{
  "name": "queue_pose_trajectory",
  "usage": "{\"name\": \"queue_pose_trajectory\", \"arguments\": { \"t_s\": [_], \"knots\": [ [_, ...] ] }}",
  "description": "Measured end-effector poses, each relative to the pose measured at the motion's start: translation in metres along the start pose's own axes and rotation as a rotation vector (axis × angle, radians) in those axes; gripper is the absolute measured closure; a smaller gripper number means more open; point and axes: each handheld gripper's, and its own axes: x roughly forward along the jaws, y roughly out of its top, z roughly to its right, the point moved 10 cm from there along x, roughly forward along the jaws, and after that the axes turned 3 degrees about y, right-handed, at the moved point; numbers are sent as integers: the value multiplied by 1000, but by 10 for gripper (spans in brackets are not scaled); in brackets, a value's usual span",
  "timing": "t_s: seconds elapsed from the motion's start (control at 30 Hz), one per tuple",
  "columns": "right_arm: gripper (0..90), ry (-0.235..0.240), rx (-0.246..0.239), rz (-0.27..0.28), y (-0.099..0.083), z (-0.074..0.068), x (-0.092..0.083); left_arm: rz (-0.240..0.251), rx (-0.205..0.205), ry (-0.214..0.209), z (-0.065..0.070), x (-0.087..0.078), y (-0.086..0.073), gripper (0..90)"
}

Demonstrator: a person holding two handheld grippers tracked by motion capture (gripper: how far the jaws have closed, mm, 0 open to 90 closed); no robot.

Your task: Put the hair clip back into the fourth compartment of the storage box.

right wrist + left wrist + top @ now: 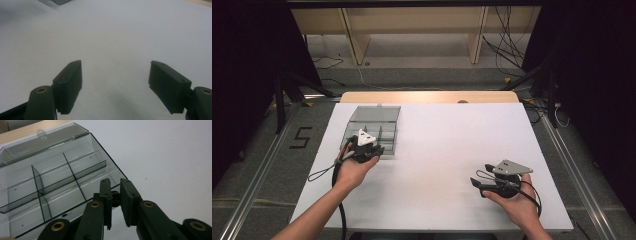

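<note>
A clear smoky plastic box (382,131) with several divided compartments lies at the left of the white table, its lid (374,113) folded back. In the left gripper view the box (82,147) holds nothing that I can see. My left gripper (377,149) hovers at the box's near right corner. Its jaws (115,183) are shut on a small black knurled round part (115,198). My right gripper (479,174) rests low at the near right of the table, pointing left, and stands open (115,66) with nothing between its fingers.
A white sheet (437,145) covers the table, with a wooden strip (427,97) along the far edge. Cables trail from both grippers. Beyond the table lie a grey floor, rails on either side and a wooden shelf frame (412,30).
</note>
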Motion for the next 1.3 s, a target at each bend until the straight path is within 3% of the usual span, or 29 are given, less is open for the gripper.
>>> {"name": "queue_pose_trajectory", "arguments": {
  "t_s": [1.3],
  "knots": [
    [277,-2,2,0,0,0,0,-3,-32,62,-37,0,3,795]
  ]
}}
